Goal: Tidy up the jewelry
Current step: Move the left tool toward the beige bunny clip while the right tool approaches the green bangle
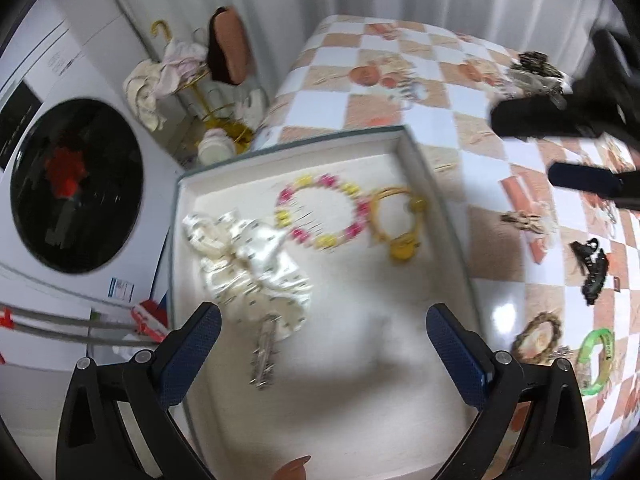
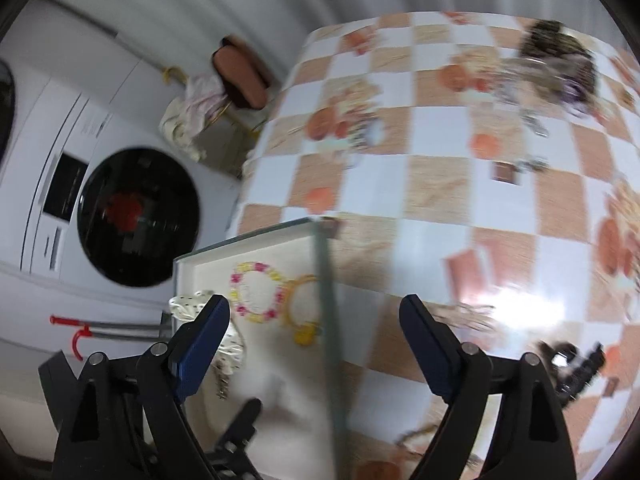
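Note:
A shallow white box [image 1: 420, 160] lies on the checkered table. In it are a cream scrunchie [image 1: 248, 256], a pink and yellow bead bracelet [image 1: 320, 212], a yellow bracelet [image 1: 400, 220] and a silver hair clip [image 1: 265, 354]. My left gripper [image 1: 323, 332] is open and empty just above the box floor. My right gripper [image 2: 315, 320] is open and empty, above the box's right wall [image 2: 326, 300]; it also shows in the left wrist view [image 1: 560, 148]. The bead bracelet [image 2: 256, 292] and yellow bracelet [image 2: 304, 312] show below it.
Loose pieces lie on the table: a black claw clip [image 1: 590, 270], a green bracelet [image 1: 596, 360], a brown braided ring [image 1: 538, 336], a small bow clip [image 1: 524, 222] and a dark pile [image 1: 534, 70] at the far edge. A washing machine [image 1: 76, 184] stands left.

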The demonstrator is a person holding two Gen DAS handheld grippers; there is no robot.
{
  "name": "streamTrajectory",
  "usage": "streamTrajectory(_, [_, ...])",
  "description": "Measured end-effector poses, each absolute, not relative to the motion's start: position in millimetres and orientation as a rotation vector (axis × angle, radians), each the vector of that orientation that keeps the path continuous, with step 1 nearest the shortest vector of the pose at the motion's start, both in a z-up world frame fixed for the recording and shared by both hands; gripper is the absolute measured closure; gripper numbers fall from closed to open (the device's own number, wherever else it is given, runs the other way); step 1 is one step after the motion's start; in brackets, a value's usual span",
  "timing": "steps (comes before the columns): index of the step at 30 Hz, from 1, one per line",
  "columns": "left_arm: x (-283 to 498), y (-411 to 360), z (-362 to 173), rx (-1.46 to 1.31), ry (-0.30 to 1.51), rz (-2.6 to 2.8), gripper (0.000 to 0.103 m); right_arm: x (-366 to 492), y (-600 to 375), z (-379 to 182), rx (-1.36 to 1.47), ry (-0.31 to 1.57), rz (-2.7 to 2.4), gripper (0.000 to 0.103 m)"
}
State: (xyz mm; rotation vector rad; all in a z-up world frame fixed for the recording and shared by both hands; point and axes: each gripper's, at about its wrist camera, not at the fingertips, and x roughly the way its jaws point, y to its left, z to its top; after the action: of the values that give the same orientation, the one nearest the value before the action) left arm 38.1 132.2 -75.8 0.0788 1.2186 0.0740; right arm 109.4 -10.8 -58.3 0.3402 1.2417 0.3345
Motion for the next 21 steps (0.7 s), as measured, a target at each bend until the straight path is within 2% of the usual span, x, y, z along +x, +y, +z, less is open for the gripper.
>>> streamTrajectory(11, [56.9,66.6,-65.0,0.146,1.194,-0.059,0.0,54.1,-141.2,-56.6,0.375,1.244,0.07,0.014])
streamTrajectory(21, [73.8,16.2,-73.5,0.163,1.239,-0.174,0.0,7.2,-209.0,-76.4,0.384,1.309,-0.07,0.014])
